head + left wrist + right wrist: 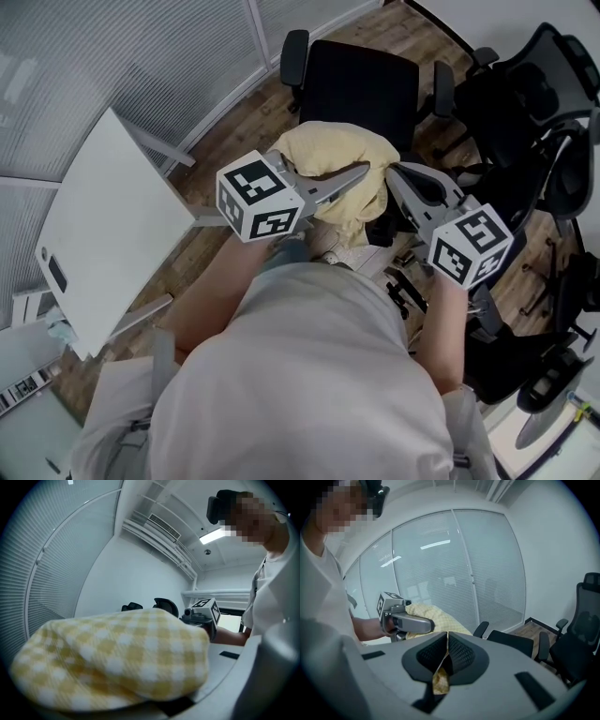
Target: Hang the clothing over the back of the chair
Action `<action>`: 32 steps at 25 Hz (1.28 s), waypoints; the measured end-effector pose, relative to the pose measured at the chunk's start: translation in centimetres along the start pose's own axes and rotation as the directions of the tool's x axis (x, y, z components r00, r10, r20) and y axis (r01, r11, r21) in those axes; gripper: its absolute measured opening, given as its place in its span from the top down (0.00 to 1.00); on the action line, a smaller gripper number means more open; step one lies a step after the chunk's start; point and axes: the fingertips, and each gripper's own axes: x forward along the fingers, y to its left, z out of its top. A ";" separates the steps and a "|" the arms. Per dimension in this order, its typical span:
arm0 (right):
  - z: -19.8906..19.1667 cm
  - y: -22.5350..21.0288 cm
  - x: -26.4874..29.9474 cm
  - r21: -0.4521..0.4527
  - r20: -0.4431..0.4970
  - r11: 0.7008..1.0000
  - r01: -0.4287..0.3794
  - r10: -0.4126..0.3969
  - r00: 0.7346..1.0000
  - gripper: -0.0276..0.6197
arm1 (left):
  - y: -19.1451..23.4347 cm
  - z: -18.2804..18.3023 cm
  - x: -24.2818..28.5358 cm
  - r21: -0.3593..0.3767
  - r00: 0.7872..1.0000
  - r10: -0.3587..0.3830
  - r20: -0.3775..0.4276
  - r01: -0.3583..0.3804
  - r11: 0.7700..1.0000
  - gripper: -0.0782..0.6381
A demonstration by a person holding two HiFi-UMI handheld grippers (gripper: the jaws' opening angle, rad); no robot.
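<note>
A yellow-and-white checked piece of clothing (342, 161) hangs bunched in the air between my two grippers, above the black office chair (361, 84). My left gripper (360, 174) is shut on it from the left. In the left gripper view the cloth (117, 658) bulges over the jaws and hides them. My right gripper (394, 174) is shut on it from the right. In the right gripper view a thin fold of the cloth (440, 679) is pinched between the closed black pads (459, 656). The chair's back and armrests (511, 641) lie beyond.
A white table (103, 225) stands to the left. More black office chairs (534, 103) crowd the right side. A glass wall with blinds (112, 56) runs along the back left. Wooden floor (234, 122) shows around the chair.
</note>
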 end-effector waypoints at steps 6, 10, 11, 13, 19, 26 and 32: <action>0.4 -0.5 -0.5 -0.022 0.016 0.999 0.046 -0.045 0.999 0.92 | 0.2 0.0 -0.1 -0.016 1.000 0.008 -0.004 -0.008 1.000 0.76; 0.6 -1.3 -1.0 -0.035 0.011 0.997 0.069 -0.069 0.998 0.92 | 0.4 0.2 -0.2 -0.055 1.000 -0.019 -0.001 0.019 0.998 0.74; 0.5 -1.5 -1.2 -0.034 0.011 0.997 0.073 -0.073 0.997 0.92 | 0.4 0.2 -0.3 -0.063 1.000 -0.026 -0.003 0.026 0.998 0.74; 0.3 -1.9 -1.3 -0.032 0.008 0.996 0.082 -0.082 0.997 0.92 | 0.6 0.2 -0.4 -0.072 0.999 -0.031 -0.010 0.031 0.997 0.73; 0.2 -2.6 -1.7 -0.037 0.013 0.994 0.103 -0.103 0.995 0.92 | 0.7 0.1 -0.6 -0.073 0.999 -0.035 -0.039 0.032 0.997 0.72; 0.2 -2.9 -1.7 -0.043 0.012 0.992 0.115 -0.114 0.993 0.92 | 0.8 0.0 -0.9 -0.066 0.998 -0.037 -0.058 0.033 0.997 0.69; 0.5 -3.2 -2.0 -0.046 0.018 0.991 0.128 -0.127 0.992 0.92 | 0.9 0.2 -1.2 -0.060 0.998 -0.031 -0.059 0.027 0.998 0.67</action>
